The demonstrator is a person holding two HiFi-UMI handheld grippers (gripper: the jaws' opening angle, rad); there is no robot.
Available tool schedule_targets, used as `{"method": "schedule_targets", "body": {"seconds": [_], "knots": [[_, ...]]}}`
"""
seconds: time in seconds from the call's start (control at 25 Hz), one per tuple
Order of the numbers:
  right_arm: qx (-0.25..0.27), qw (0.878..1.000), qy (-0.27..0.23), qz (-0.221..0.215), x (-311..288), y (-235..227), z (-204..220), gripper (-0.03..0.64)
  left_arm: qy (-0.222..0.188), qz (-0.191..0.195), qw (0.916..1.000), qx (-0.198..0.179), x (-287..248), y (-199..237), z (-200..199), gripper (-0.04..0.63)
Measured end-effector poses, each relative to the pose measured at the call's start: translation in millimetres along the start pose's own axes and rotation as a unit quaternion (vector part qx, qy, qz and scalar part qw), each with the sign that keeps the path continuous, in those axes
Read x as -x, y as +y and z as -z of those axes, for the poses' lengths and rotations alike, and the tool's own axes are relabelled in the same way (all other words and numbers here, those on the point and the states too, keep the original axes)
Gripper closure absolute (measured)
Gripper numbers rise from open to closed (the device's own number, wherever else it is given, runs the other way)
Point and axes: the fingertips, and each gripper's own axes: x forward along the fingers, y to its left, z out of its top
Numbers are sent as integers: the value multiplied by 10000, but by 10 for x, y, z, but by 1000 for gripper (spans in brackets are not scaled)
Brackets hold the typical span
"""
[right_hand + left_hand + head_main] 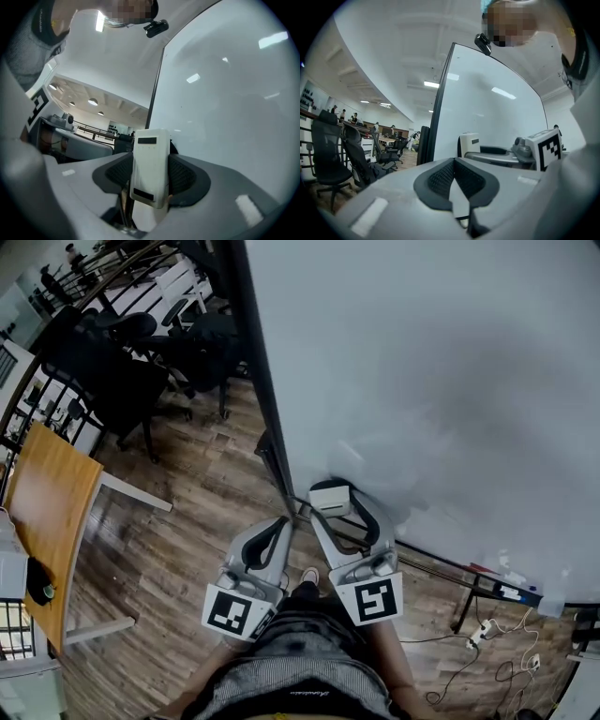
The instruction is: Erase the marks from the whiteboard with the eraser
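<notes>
In the head view, the right gripper is holding the eraser up at the lower left corner of the whiteboard, just beside its dark frame. Whether the eraser is touching the surface cannot be told from here. The left gripper is hanging beside it, off the board's edge and over the wooden floor. The board is looking clean apart from soft grey shading, with no distinct marks showing. In the left gripper view, the left tongs are sitting with their pads meeting at the tips and nothing between them, and they are pointing past the board's edge, with the eraser and right gripper showing to the right. In the right gripper view, the right tongs are clamping the white eraser upright between both pads, and the whiteboard is filling the right side, bare but for ceiling light reflections. Judging from this, the wiping step is either finishing or pausing at the corner. The next move is likely calling for a look over the board for leftover marks, then pressing the eraser flat and sweeping across them, or setting it down if none are there.
</notes>
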Motion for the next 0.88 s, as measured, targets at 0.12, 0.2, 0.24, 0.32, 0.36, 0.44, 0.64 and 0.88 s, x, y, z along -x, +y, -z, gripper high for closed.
{"method": "schedule_targets", "body": {"seconds": [0.12,0.2,0.24,0.32,0.36,0.44,0.64,0.88], "knots": [[15,9999,-8,-137,-119,74,-1,374,4,-191,9998,12,85,105,7,592],[14,9997,-27,-225,-214,124,-13,374,-2,-348,9994,27,148,193,0,592],[11,9997,-28,-260,-261,151,-18,374,-9,-426,9991,31,181,239,-7,592],[-5,9995,12,-325,-344,207,-5,374,-22,-573,9984,30,250,326,-14,592],[-20,9993,32,-361,-382,236,4,374,-26,-642,9979,29,284,367,-13,592],[-46,9990,55,-442,-455,294,16,374,-35,-768,9970,33,348,440,-11,592],[-6,9977,149,-657,-585,433,43,374,-51,-945,9955,57,482,527,-9,592],[-49,9975,118,-691,-653,523,4,374,-7,-955,9954,49,561,591,-8,592]]}}
